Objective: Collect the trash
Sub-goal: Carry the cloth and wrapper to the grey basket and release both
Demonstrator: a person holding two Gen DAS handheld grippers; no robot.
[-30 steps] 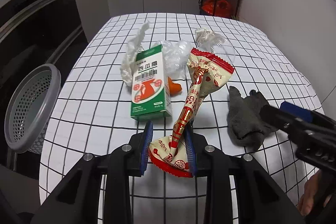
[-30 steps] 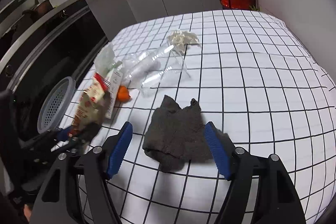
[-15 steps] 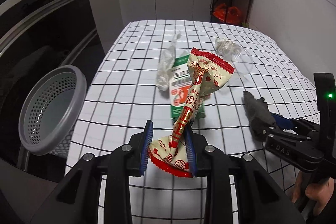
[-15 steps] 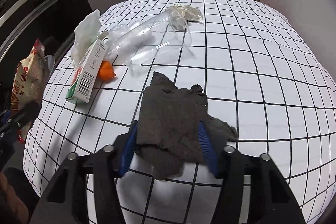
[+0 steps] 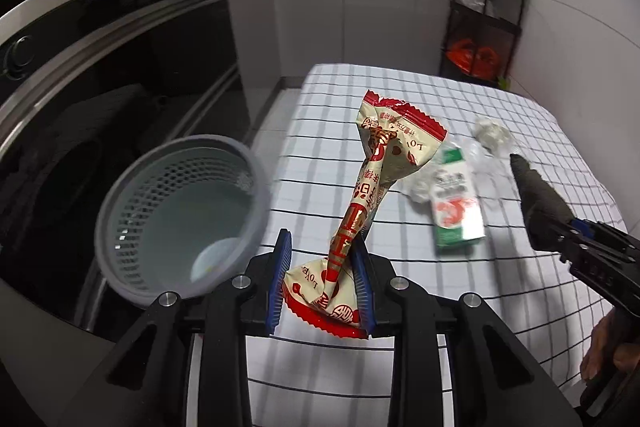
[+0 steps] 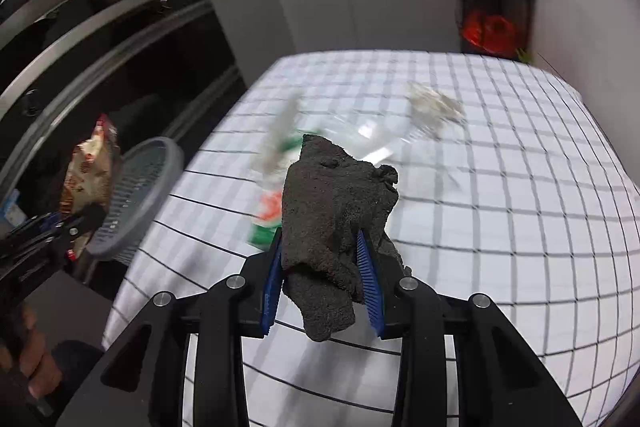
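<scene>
Grey cloth (image 6: 336,203) sits between the closing right claw (image 6: 322,283); left claw (image 5: 322,283) pinches a snack wrapper (image 5: 372,195), which could miss the basket (image 5: 180,219) if released early

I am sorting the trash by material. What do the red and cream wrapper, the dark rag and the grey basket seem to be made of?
Wrapper: likely thin plastic film, glossy; printed, with serrated ends and a twisted middle.
Dark rag: seems textile, matte and fuzzy; hangs limp in folds.
Grey basket: probably moulded plastic, smooth matte; stiff rim, perforated wall.
</scene>
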